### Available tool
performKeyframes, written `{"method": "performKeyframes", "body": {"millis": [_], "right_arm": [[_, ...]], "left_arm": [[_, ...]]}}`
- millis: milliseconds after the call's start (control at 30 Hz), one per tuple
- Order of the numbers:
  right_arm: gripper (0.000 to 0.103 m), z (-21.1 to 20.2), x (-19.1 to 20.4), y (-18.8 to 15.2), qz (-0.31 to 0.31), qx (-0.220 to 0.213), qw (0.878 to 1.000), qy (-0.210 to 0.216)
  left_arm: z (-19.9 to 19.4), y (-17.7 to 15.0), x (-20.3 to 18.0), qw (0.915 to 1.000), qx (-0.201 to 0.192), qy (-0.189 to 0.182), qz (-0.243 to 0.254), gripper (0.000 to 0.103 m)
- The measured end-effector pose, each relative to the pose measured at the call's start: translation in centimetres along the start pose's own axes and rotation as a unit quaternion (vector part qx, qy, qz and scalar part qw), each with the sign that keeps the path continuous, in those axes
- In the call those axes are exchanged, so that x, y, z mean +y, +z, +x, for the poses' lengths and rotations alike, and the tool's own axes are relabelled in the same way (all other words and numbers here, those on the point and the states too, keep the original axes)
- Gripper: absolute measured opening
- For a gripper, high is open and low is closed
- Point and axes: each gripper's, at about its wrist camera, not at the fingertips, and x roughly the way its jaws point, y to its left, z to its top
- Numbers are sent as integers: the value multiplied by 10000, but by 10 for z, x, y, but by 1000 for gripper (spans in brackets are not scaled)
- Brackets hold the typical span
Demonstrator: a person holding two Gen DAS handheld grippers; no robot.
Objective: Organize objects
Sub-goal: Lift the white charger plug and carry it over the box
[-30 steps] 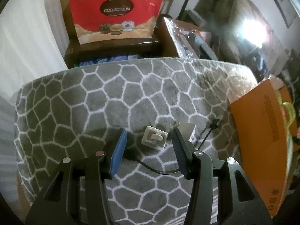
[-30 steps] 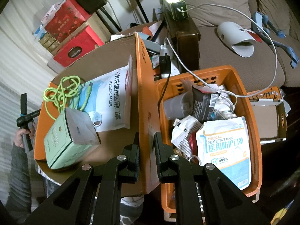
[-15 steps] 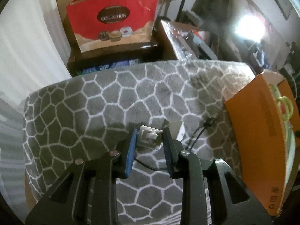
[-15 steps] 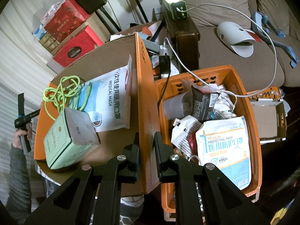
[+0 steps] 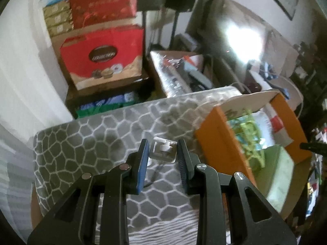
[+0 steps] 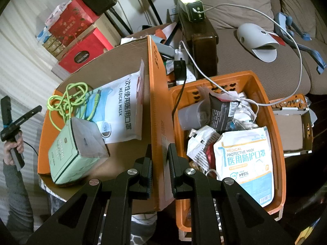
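Note:
My left gripper [image 5: 162,152] is shut on a small white adapter [image 5: 163,152] and holds it above the grey honeycomb-patterned mat [image 5: 85,143], with a thin black cable [image 5: 156,171] hanging under it. The orange cardboard box [image 5: 218,143] is to the right of it. My right gripper [image 6: 160,159] is shut on the near wall of that orange box [image 6: 156,102]. Inside lie a green cable [image 6: 65,100], a medical mask pack [image 6: 120,110] and a mint green box [image 6: 71,149].
An orange plastic basket [image 6: 273,134] full of packets stands right of the box. Red gift bags [image 5: 102,55] and cartons are stacked beyond the mat. A sofa [image 6: 255,10] with a grey device is at the back right. The left gripper shows in the right wrist view [image 6: 12,126].
My left gripper closed on the white adapter, lifted it off the mat and swung right toward the orange box. The right gripper has held still.

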Motion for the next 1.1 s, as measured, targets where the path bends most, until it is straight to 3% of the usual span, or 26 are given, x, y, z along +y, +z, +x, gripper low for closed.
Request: {"method": "performKeyframes", "body": {"millis": [500,1100], "right_arm": [[12,0,1,0,-8,-2,10000,-13],[13,1,2,0,2,-7,10000,-6]], "left_arm": [[-31,15,-62,9978,-330,-318,474,25],[-1,13,-148,9920,60,-826,953,25]]}}
